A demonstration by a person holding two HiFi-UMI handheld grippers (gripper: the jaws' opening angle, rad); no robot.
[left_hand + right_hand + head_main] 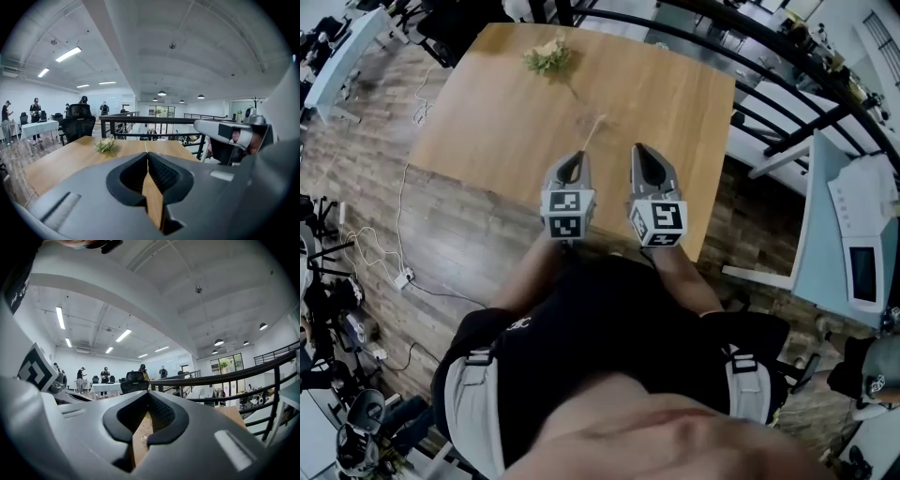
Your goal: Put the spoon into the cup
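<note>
On the wooden table (497, 122) lies a thin pale spoon (592, 131), slanting just beyond my left gripper's tips. A faint clear glass shape, possibly the cup (585, 120), stands at the spoon's far end, but its outline is hard to make out. My left gripper (572, 161) and right gripper (643, 153) hover side by side over the table's near edge. Both are shut, with nothing between the jaws. In the left gripper view the left gripper (148, 158) has its jaws meeting, and the spoon shows as a pale line (146, 147) ahead. The right gripper (149, 397) looks the same in its own view.
A small flower sprig (547, 56) lies at the table's far side. A black railing (787, 66) runs behind and to the right, with a white desk (853, 234) beyond it. Cables (384, 253) trail on the floor at left. Office chairs and people stand far off.
</note>
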